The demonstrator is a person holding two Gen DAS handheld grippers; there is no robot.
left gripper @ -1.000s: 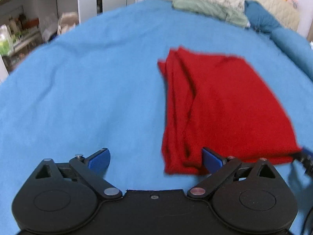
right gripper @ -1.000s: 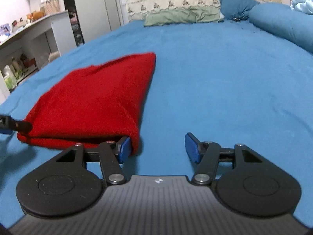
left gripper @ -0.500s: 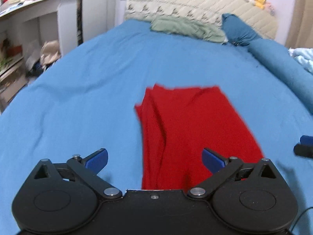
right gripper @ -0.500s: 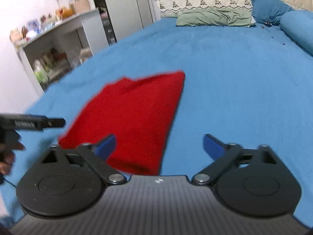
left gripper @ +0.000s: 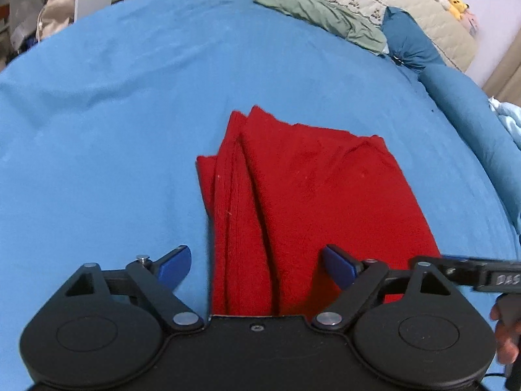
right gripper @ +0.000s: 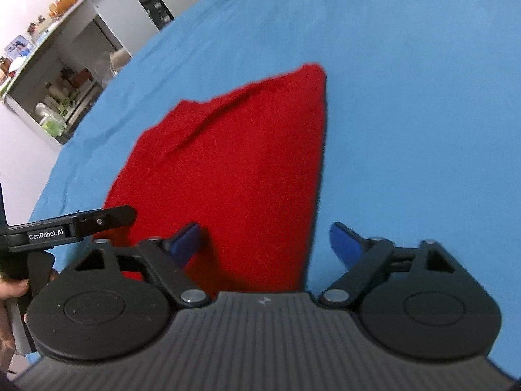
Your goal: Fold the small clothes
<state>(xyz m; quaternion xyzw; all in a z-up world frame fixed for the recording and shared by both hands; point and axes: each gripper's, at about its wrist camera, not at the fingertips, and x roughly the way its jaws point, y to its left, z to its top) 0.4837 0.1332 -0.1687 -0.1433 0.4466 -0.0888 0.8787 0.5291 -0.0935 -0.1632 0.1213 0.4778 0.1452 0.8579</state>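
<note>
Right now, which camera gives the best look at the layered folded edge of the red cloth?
The left wrist view. There the red cloth shows its stacked layers and creases along its left side. The right wrist view shows mostly the smooth top and the rounded right fold, with the layered edge hidden.

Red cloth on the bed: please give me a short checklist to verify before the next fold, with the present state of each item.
1. Left gripper open, fingers apart: ok.
2. Right gripper open, fingers apart: ok.
3. Near end of the red cloth lies between the fingers of both grippers: ok.
4. Cloth lies flat: not ok; long ridges run along its left side, seen from the left wrist.
5. Bed sheet around the cloth free of other things: ok; the green cloth lies far off, by the headboard.
6. Fingers already touching the cloth: cannot tell.
</note>
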